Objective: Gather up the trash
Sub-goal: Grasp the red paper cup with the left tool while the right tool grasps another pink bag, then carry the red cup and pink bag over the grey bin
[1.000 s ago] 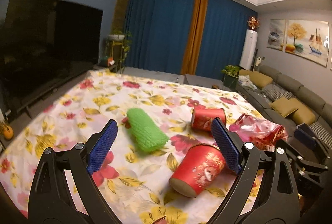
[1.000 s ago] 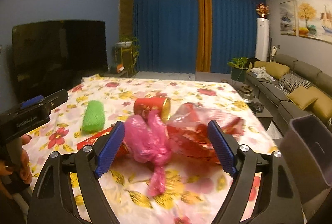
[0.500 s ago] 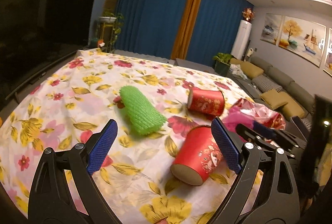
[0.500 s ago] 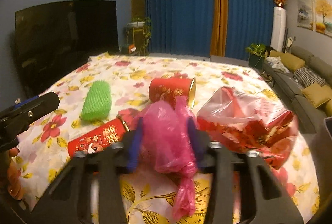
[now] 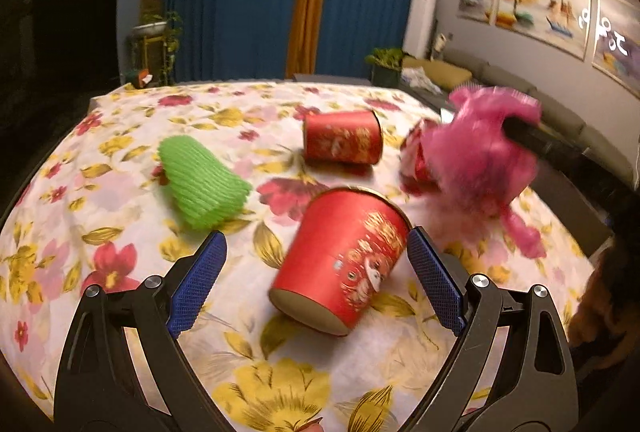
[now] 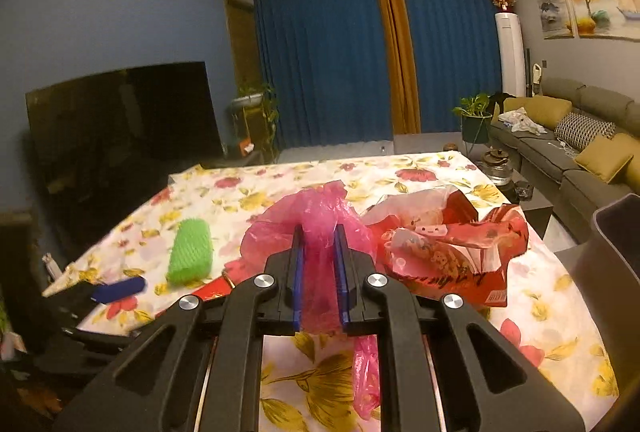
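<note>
On the floral tablecloth [image 5: 100,232] a red paper cup [image 5: 344,260] lies on its side. My left gripper [image 5: 316,234] is open, with the cup between its blue pads and gaps on both sides. A second red cup [image 5: 340,138] lies farther back, and a green foam net [image 5: 200,184] lies to the left. My right gripper [image 6: 318,232] is closing its jaws on a crumpled pink plastic bag [image 6: 316,208], and the pads squeeze it. The same bag [image 5: 476,160] hangs above the table at the right of the left wrist view. A red plastic bag [image 6: 444,248] lies just right of it.
A grey bin [image 6: 612,252] stands off the table's right edge. A sofa [image 6: 580,136] runs along the right wall and a dark TV [image 6: 120,120] along the left. A flat red packet [image 6: 212,292] lies beside the green net.
The right gripper's jaws closed from wide open onto the pink bag and raised it off the cloth. The left gripper sank and moved forward, so the near red cup now sits between its fingers.
</note>
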